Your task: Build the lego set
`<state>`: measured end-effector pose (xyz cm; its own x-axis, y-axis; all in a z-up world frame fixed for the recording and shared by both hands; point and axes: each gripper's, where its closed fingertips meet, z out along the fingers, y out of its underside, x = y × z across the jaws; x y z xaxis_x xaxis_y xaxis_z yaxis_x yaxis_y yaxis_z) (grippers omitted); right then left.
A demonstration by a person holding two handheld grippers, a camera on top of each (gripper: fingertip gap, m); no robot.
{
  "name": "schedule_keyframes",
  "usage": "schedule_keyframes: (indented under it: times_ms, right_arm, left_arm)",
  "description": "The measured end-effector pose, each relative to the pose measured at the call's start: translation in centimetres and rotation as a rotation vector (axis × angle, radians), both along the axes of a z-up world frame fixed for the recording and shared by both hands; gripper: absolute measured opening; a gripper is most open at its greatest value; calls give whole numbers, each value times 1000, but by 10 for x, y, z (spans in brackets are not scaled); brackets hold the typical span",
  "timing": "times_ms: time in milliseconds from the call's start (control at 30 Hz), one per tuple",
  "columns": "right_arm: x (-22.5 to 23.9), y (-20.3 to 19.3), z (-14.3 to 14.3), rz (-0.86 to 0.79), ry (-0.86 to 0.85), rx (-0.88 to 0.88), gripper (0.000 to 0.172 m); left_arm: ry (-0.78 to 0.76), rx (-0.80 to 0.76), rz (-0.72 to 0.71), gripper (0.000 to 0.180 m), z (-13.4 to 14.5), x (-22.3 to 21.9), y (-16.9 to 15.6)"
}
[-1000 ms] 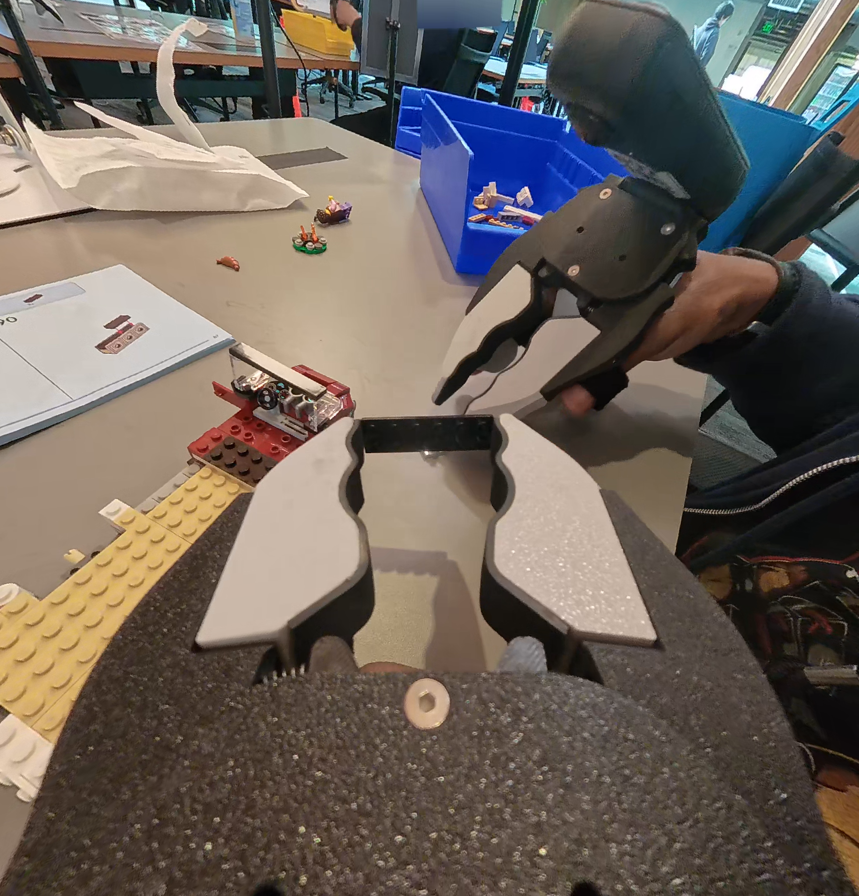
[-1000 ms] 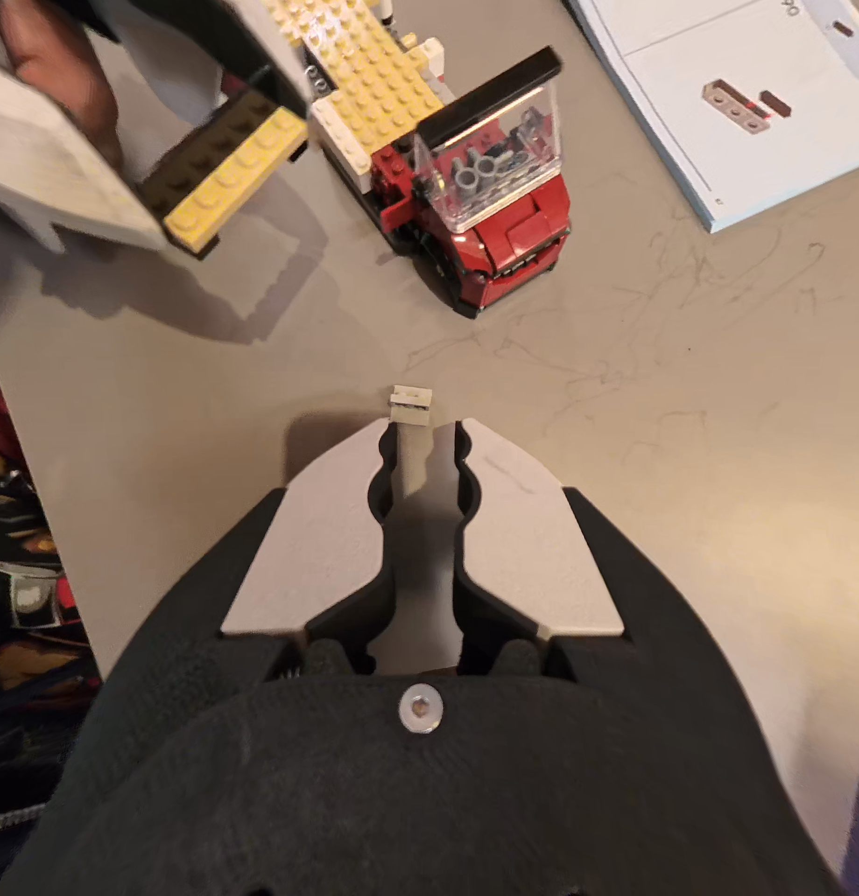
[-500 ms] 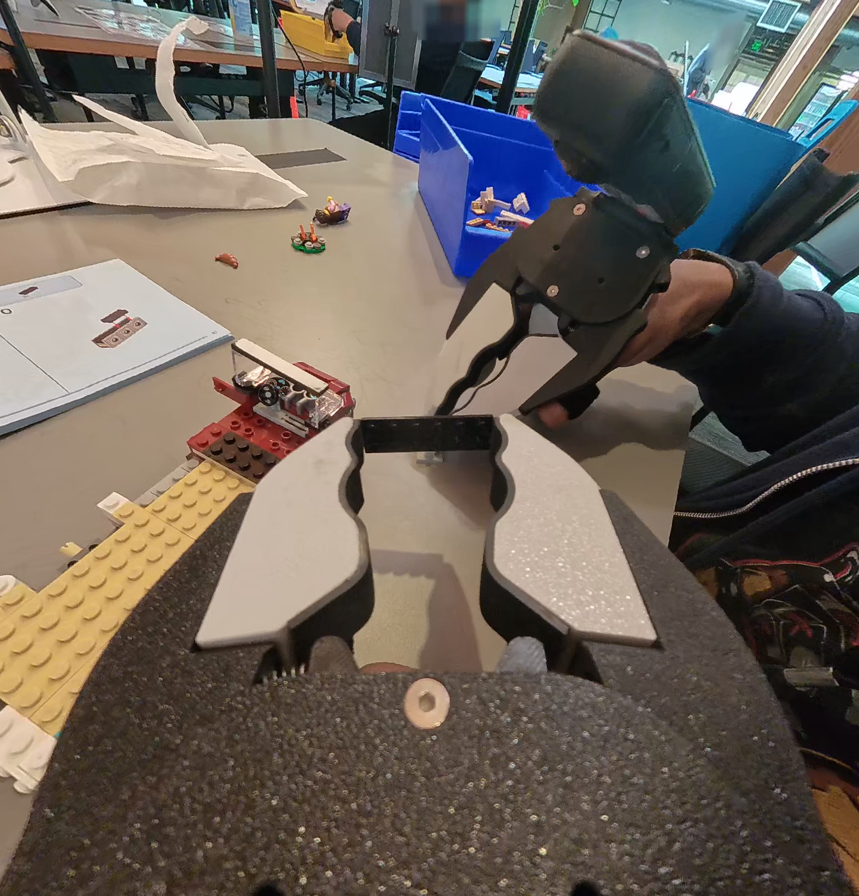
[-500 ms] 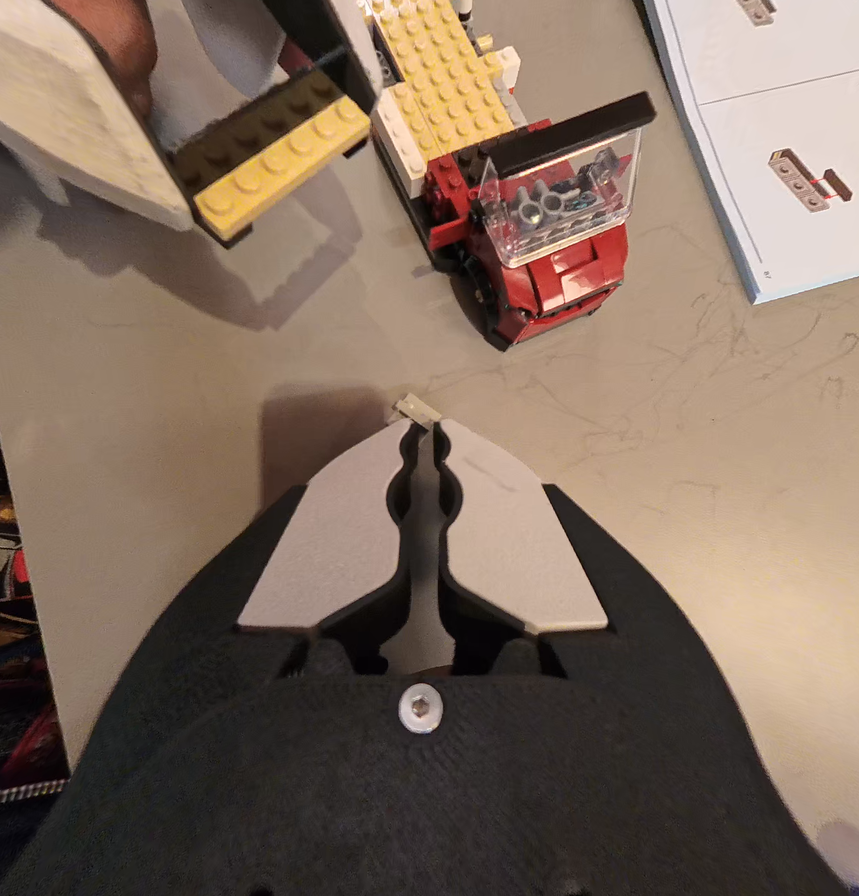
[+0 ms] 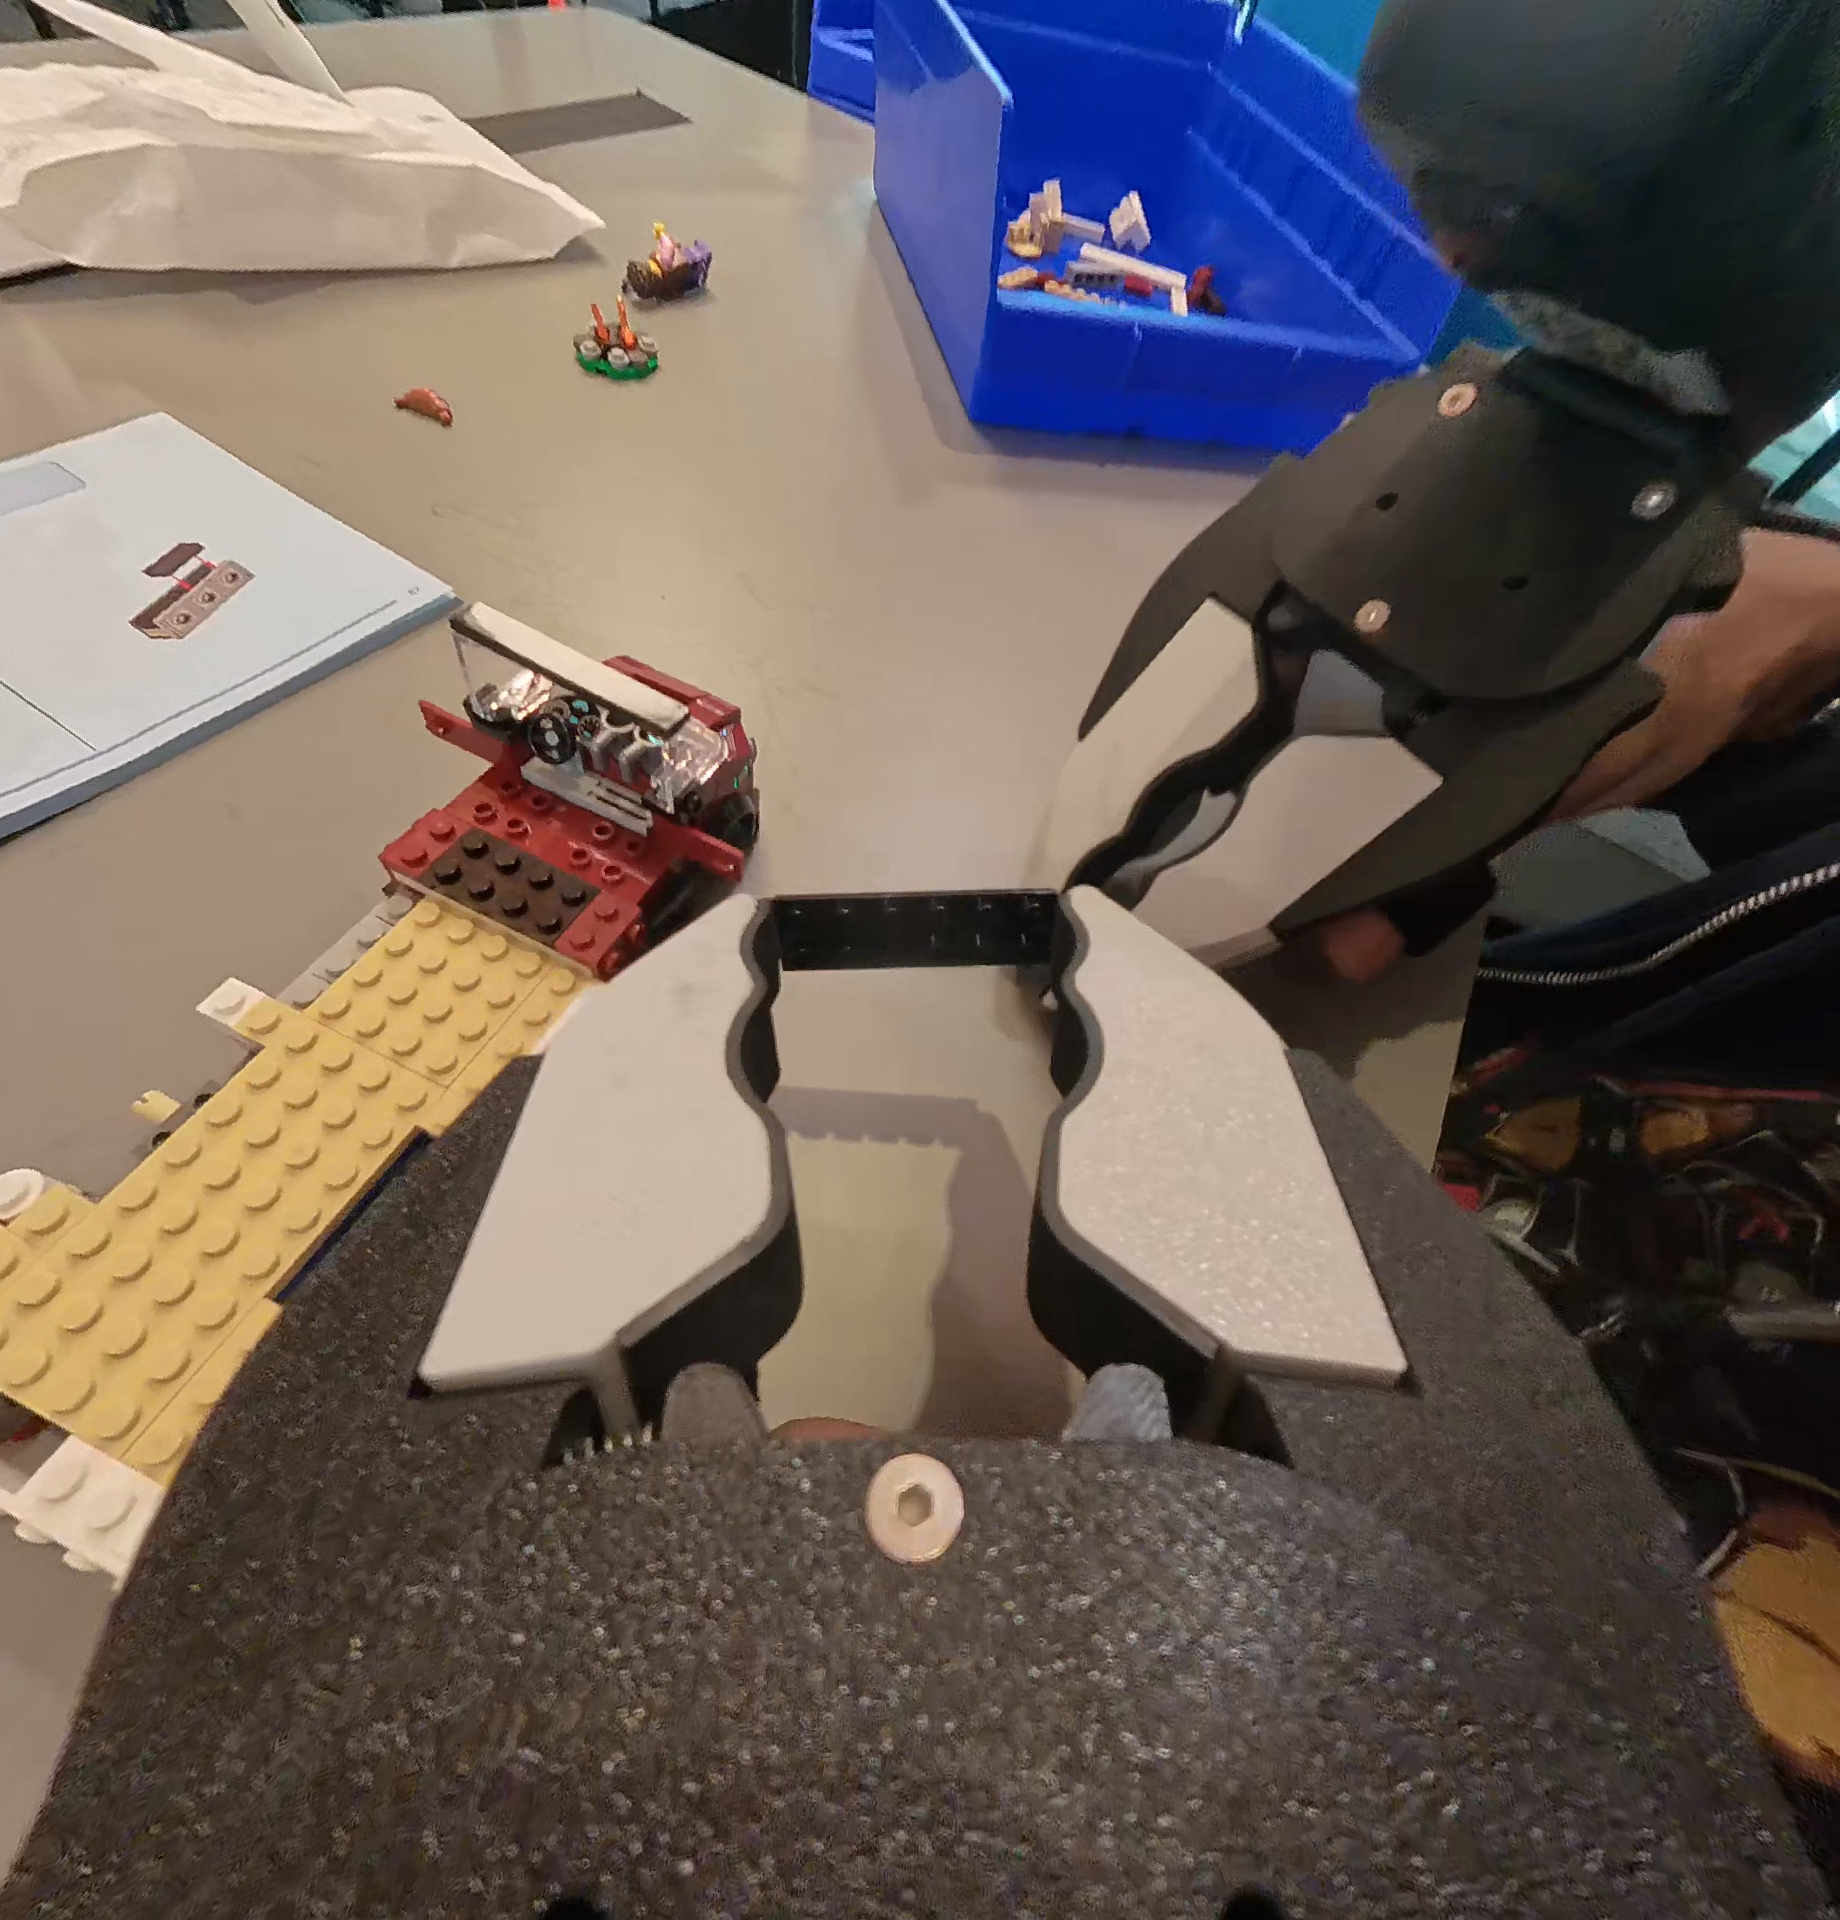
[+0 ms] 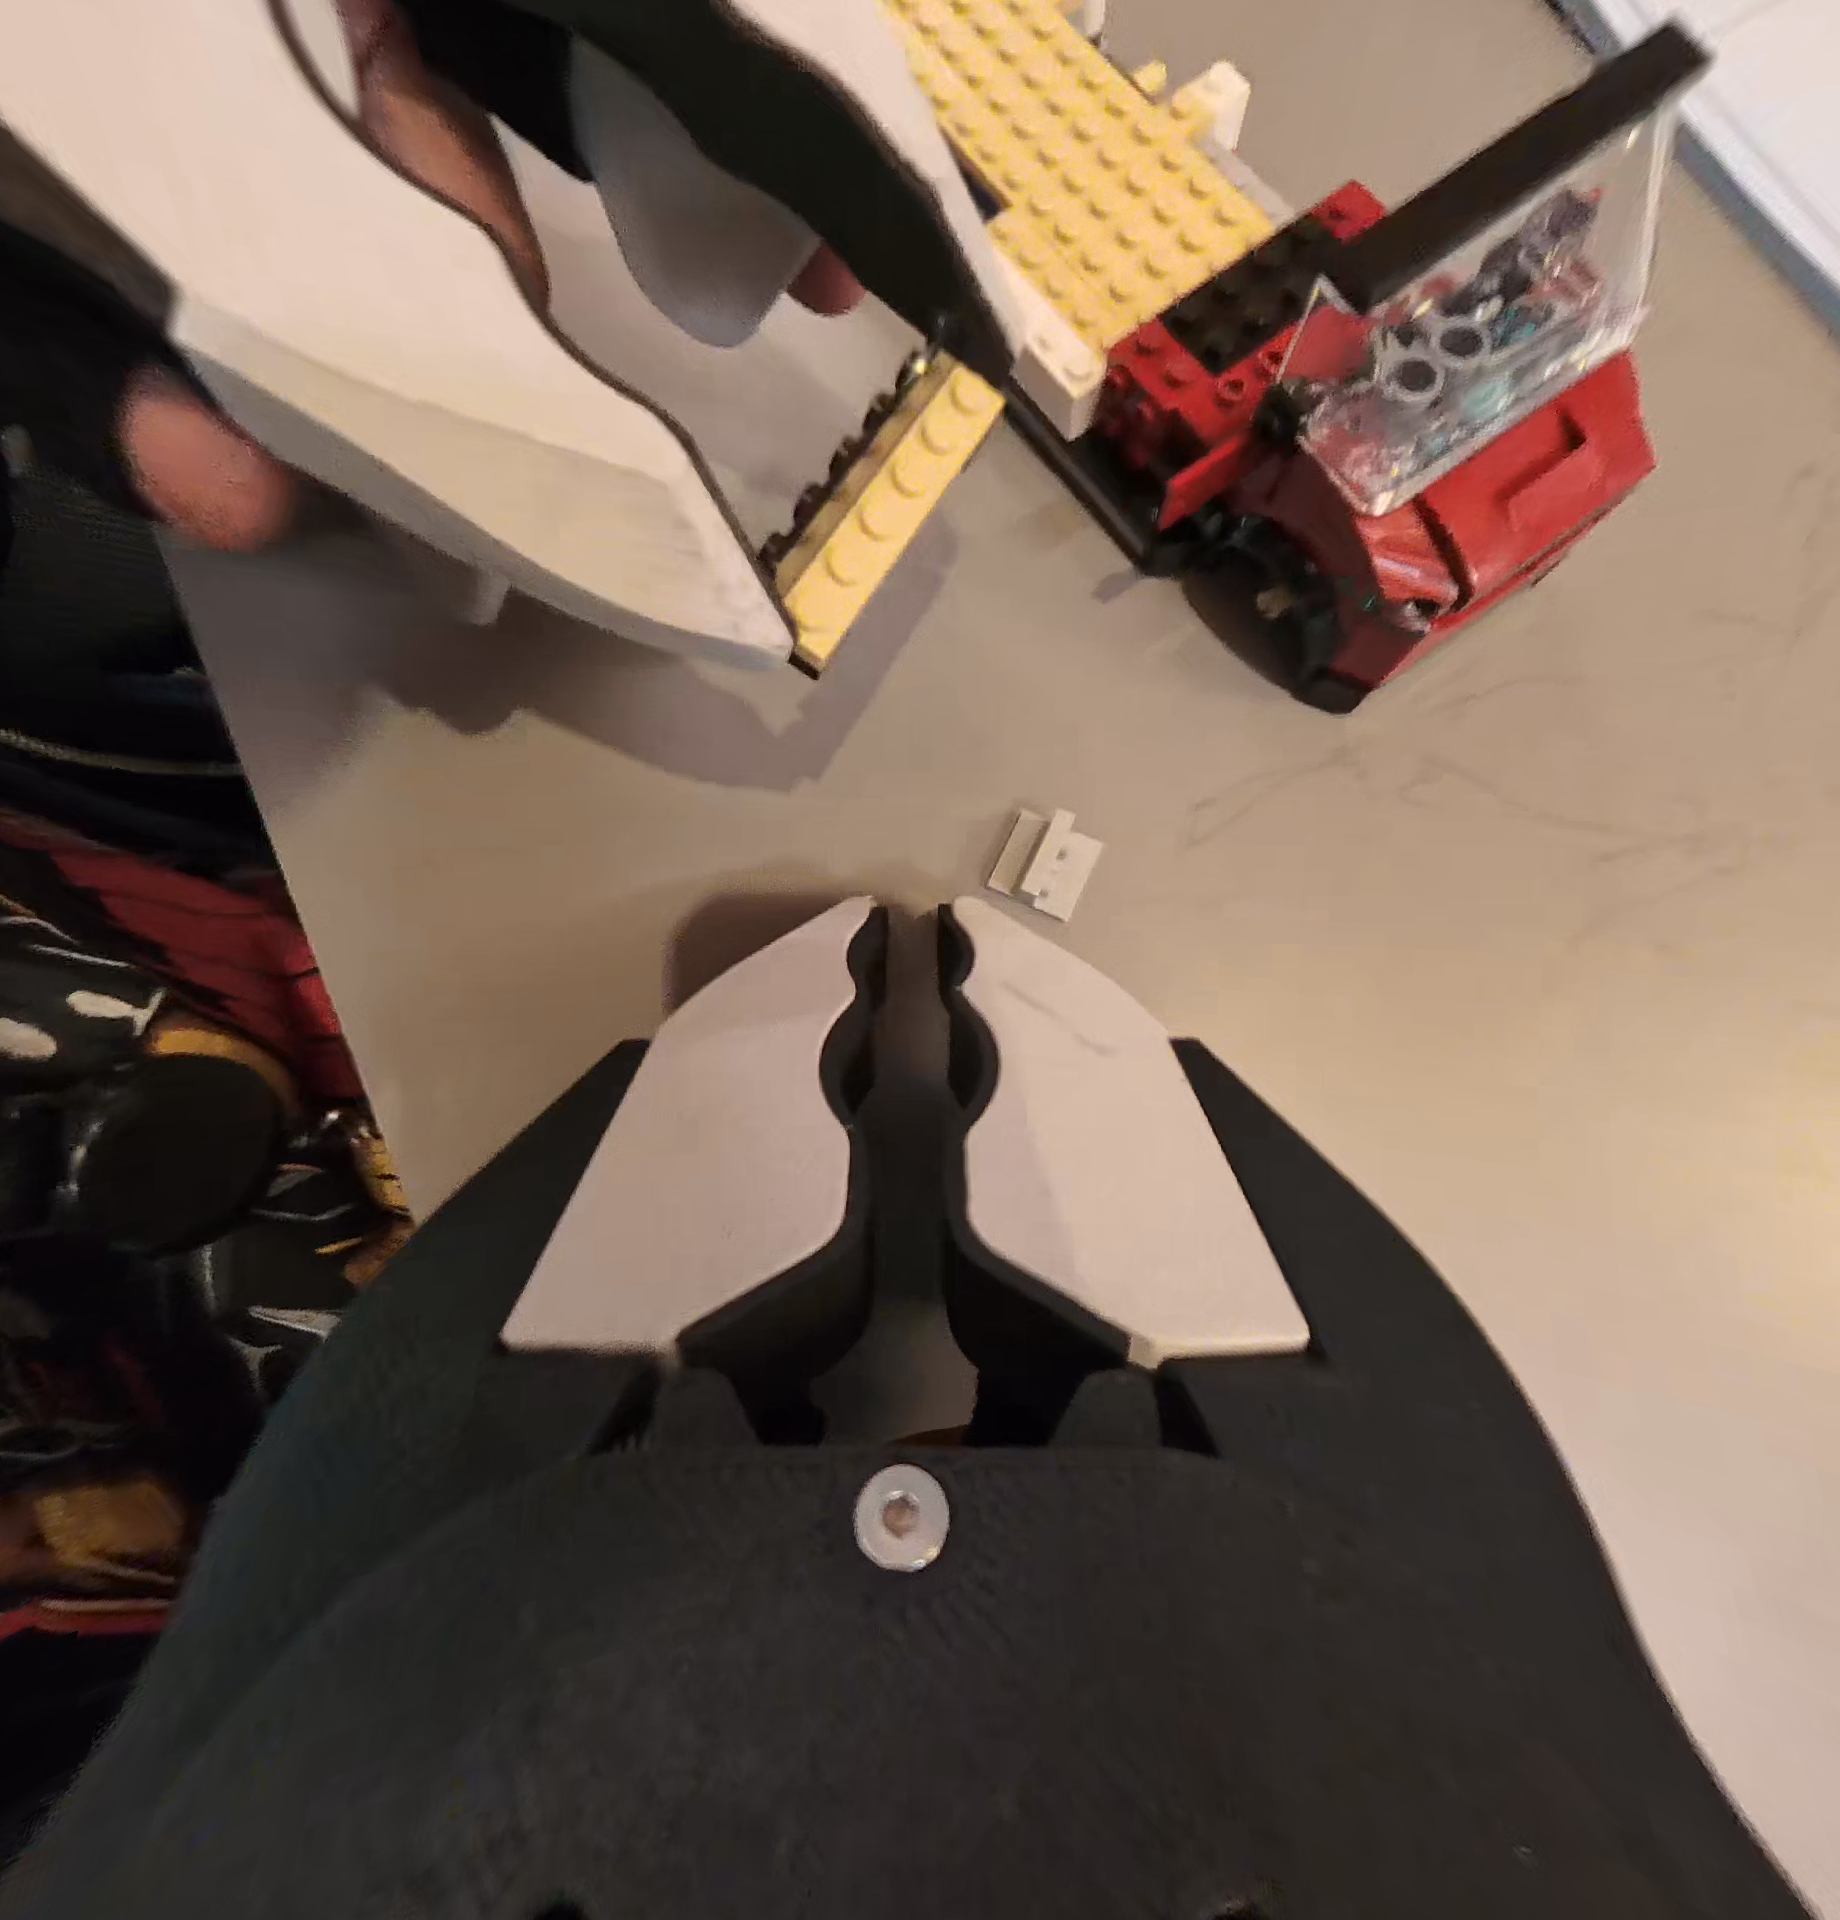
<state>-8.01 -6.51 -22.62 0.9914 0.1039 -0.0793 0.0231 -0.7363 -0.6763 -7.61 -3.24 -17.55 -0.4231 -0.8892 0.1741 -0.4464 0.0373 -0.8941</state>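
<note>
Clamping a studded black-and-yellow plate [image 5: 916,932], left jaws, right jaws narrow, bare, beside small grey piece [image 6: 1046,862]

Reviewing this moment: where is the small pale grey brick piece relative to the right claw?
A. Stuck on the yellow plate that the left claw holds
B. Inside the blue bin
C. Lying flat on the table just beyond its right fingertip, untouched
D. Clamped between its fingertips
C: in the right wrist view the small pale grey piece lies flat on the table, just past the right claw, with bare table showing between them.
</note>
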Motion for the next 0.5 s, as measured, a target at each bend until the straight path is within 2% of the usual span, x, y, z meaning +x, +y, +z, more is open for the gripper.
schedule_keyframes:
  times_ms: [133,233,500]
  right_arm:
    - [23,0,9,35,-131,54,11]
    - [33,-2,4,59,-115,8,13]
    - [-4,10,3,178,-88,46,17]
  left_arm:
    - [37,13,-48,50,-6,-7,2]
    - [66,37,-85,50,-11,-11,-1]
    - [134,95,-175,50,-24,-16,-13]
